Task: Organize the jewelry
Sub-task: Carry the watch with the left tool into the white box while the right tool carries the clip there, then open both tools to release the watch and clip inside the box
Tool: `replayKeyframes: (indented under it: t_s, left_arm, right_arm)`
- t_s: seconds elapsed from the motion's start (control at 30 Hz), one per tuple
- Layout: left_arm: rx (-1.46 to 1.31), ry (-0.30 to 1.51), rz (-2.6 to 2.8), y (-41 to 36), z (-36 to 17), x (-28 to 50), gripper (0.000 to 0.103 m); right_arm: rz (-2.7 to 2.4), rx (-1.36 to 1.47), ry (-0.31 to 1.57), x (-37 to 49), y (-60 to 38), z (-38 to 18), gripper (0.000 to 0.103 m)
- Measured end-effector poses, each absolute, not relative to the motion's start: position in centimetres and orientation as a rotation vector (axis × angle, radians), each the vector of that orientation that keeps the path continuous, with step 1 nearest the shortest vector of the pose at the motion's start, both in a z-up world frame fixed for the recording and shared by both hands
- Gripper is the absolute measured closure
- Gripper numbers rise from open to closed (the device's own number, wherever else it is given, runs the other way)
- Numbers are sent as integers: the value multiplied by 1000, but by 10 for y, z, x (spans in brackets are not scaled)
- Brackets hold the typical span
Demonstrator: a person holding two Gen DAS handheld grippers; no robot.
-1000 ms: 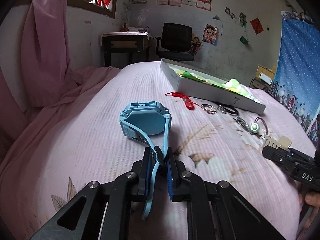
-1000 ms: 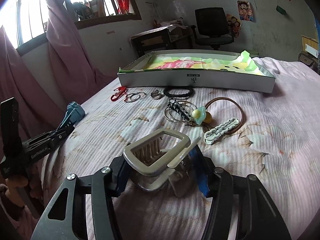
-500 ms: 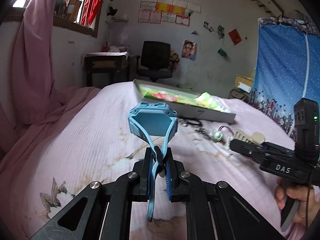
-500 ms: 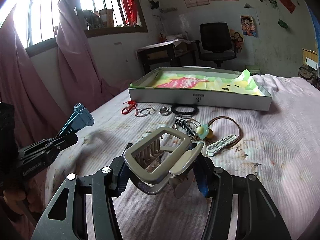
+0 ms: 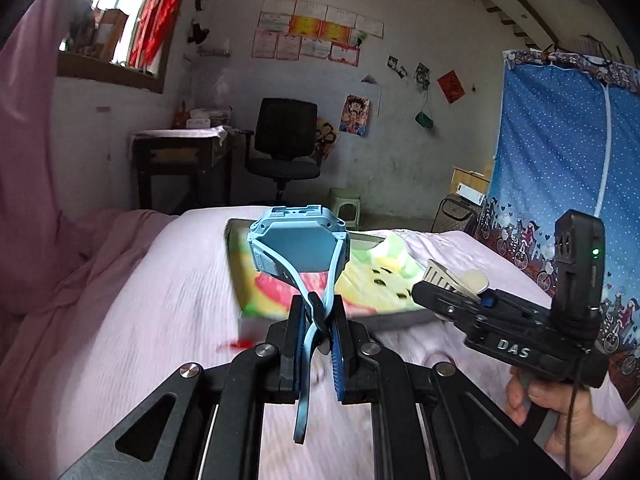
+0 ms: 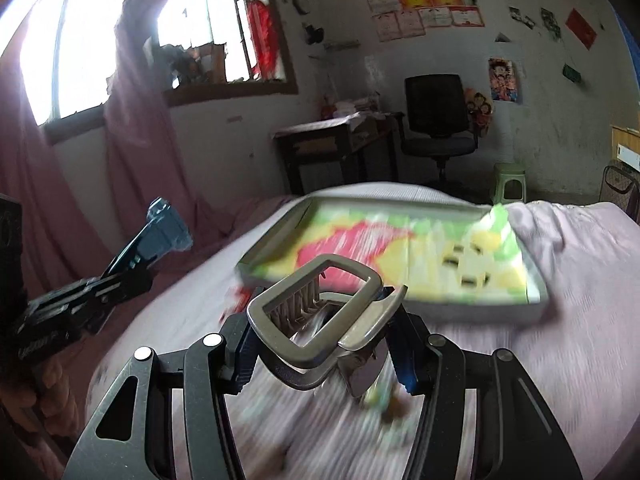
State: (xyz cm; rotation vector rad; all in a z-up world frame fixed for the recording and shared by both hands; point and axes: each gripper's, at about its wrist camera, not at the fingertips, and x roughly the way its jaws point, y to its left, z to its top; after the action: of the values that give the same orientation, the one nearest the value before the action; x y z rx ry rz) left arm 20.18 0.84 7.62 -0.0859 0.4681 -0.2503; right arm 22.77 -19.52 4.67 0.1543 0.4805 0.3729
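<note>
My left gripper (image 5: 318,320) is shut on the strap of a light-blue watch (image 5: 298,246), held up in the air over the pink bed with its square face tilted away. My right gripper (image 6: 324,334) is shut on a beige hair claw clip (image 6: 316,320), also lifted. In the left wrist view the right gripper (image 5: 448,296) with the clip (image 5: 456,278) hangs at the right, near the box. In the right wrist view the left gripper (image 6: 132,268) and watch (image 6: 166,228) hang at the left. The shallow white box (image 6: 536,284) with a colourful lining lies just ahead of both.
Blurred small jewellery lies on the pink bedspread (image 5: 160,320) below the grippers, including a red piece (image 5: 236,345). A hand (image 5: 560,408) grips the right tool's handle. Beyond the bed stand a black office chair (image 5: 284,148), a desk (image 5: 180,160) and a blue curtain (image 5: 560,160).
Both grippers rose off the bed and moved forward toward the box, carrying the watch and the claw clip. The loose jewellery has slipped below and behind them.
</note>
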Motion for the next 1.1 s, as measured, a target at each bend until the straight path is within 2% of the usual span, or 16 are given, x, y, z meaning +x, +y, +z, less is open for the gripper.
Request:
replayKeyframes:
  t_s: [0.27,0.5,0.7,0.9,1.0,1.1]
  left_arm:
    - [-59,623,-265,-13,60,290,92]
    - [-126,796,-201,-10,25,338,92]
    - [-183,899,-188,-7,5,350,90]
    - [-143,848,-205,-7,11,333,80]
    - [-151,816,-205,-2,18,322,71]
    - [-208,748,-198,10,27,301,54]
  right_arm:
    - [281,227,576,322,-214,29,52]
    - [244,219,700,356,-217,-8,52]
    - [254,206,741,362,-212,-22,52]
    - [270,209,731,357,-213,-21,50]
    - [266,218,692,344,-218,-14,40]
    - [256,205,647,328,-221,-5,39]
